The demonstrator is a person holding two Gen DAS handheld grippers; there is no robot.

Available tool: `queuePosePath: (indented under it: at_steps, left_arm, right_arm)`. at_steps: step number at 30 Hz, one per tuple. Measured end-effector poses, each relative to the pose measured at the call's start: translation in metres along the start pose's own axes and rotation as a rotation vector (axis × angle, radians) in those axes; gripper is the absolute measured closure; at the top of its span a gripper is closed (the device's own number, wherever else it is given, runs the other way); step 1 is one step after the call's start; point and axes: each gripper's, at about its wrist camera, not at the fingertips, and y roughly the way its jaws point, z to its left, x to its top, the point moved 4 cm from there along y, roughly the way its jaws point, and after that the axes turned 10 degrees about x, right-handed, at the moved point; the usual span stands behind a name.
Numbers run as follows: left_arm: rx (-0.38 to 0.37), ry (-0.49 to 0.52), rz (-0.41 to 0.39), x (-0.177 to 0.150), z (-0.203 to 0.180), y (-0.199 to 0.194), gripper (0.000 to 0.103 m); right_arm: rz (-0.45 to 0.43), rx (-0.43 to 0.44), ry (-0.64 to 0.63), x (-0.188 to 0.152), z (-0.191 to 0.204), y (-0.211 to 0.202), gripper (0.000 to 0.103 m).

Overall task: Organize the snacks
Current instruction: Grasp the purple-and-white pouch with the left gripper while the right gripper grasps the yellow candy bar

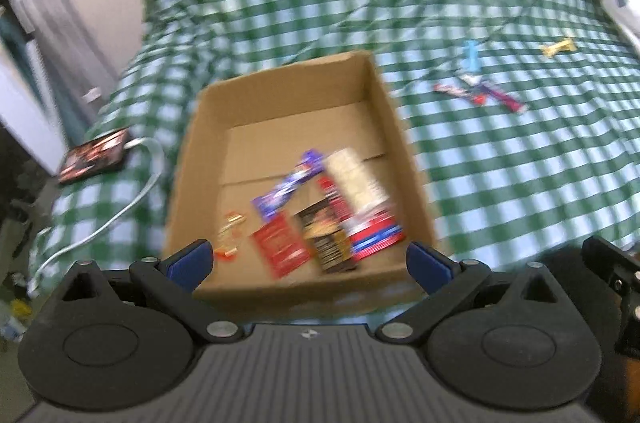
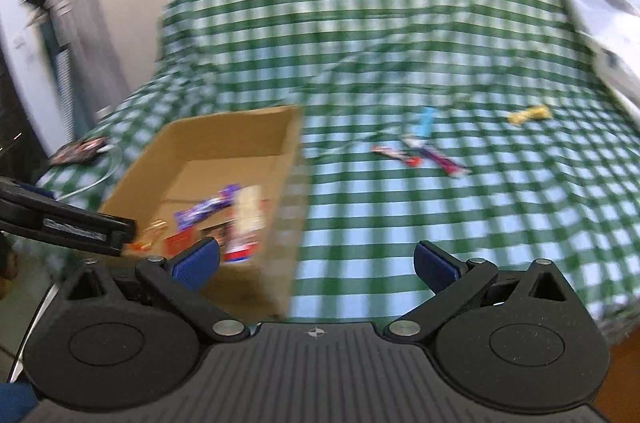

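Snacks half gathered, both my tongs spread and empty.

On the left, my left tongs (image 1: pixel 310 261) hover over the cardboard box (image 1: pixel 208 127) on the bed (image 1: pixel 500 183), several packets (image 1: pixel 332 219) inside. To the right, my right tongs (image 2: pixel 316 263) face loose bars (image 2: pixel 420 153) and a yellow sweet (image 2: pixel 530 114) farther off; I'd approach low, pinching one bar across its width.
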Motion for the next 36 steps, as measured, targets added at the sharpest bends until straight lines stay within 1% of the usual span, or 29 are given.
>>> queuePosePath:
  at_steps: [2,5,8,13,15,17,19,20,23,26,29,32,33,34,36]
  left_arm:
    - [-0.042,0.012,-0.003,0.018,-0.022,0.003,0.0]
    - [-0.118,0.028,0.022,0.05,-0.057,0.012,0.0]
    - [-0.158,0.023,0.017,0.088,-0.093,0.025,0.0]
    - [-0.233,0.028,0.035,0.155,-0.161,0.059,0.0]
    - [-0.265,0.04,0.04,0.181,-0.195,0.079,0.0]
    - [-0.273,0.068,0.067,0.2,-0.23,0.105,0.0]
    - [-0.298,0.085,0.096,0.217,-0.265,0.134,0.0]
    - [-0.302,0.09,0.113,0.224,-0.281,0.15,0.0]
    - [-0.338,0.093,0.182,0.242,-0.325,0.2,0.0]
    - [-0.355,0.06,0.266,0.25,-0.358,0.249,0.0]
    - [-0.365,0.044,0.334,0.252,-0.377,0.283,0.0]
    - [-0.372,0.017,0.366,0.254,-0.388,0.308,0.0]
    - [-0.373,0.012,0.378,0.254,-0.391,0.313,0.0]
    - [-0.365,0.008,0.385,0.254,-0.392,0.317,0.0]
    - [-0.356,0.011,0.361,0.256,-0.395,0.315,0.0]
  right_arm:
    - [-0.01,-0.054,0.042,0.003,-0.028,-0.004,0.001]
    - [-0.024,-0.133,0.101,0.01,-0.074,-0.01,0.001]
    - [-0.054,-0.222,0.145,0.02,-0.124,-0.014,0.001]
    - [-0.08,-0.3,0.228,0.035,-0.204,0.007,0.001]
    - [-0.095,-0.313,0.257,0.049,-0.243,0.024,0.001]
    - [-0.113,-0.328,0.276,0.063,-0.283,0.041,0.001]
    - [-0.131,-0.335,0.289,0.08,-0.332,0.064,0.001]
    - [-0.135,-0.348,0.298,0.091,-0.346,0.08,0.001]
    - [-0.138,-0.362,0.332,0.127,-0.398,0.143,0.001]
    - [-0.12,-0.356,0.367,0.157,-0.441,0.204,0.001]
    - [-0.098,-0.374,0.413,0.18,-0.48,0.264,0.001]
    - [-0.1,-0.397,0.476,0.194,-0.507,0.307,0.001]
    - [-0.087,-0.407,0.479,0.197,-0.515,0.322,0.001]
    - [-0.079,-0.42,0.475,0.199,-0.519,0.33,0.001]
    - [-0.06,-0.444,0.458,0.199,-0.528,0.35,0.001]
